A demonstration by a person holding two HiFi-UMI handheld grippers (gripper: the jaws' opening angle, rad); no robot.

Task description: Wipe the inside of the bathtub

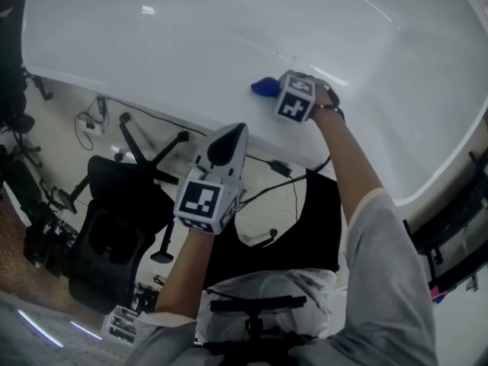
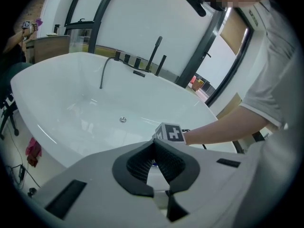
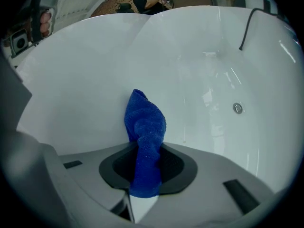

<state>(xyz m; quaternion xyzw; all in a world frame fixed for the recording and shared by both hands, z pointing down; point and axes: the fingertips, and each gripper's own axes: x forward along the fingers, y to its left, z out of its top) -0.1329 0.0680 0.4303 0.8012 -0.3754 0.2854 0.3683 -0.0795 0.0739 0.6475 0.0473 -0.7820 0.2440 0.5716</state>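
A large white bathtub (image 1: 229, 29) fills the top of the head view; its inner wall (image 3: 199, 65) and drain (image 3: 237, 108) show in the right gripper view. My right gripper (image 1: 268, 90) reaches over the tub's near rim and is shut on a blue cloth (image 3: 144, 137), which sticks out past the jaws against the inner wall; the blue cloth (image 1: 264, 87) shows just left of the marker cube. My left gripper (image 1: 227, 145) hangs outside the tub near the rim, jaws closed together with nothing between them (image 2: 153, 161).
A black tap set (image 2: 142, 63) stands on the tub's far rim. On the floor below the near rim are a black office chair (image 1: 114, 219), cables (image 1: 282, 170) and stands. Windows and dark frames (image 2: 209, 42) lie beyond the tub.
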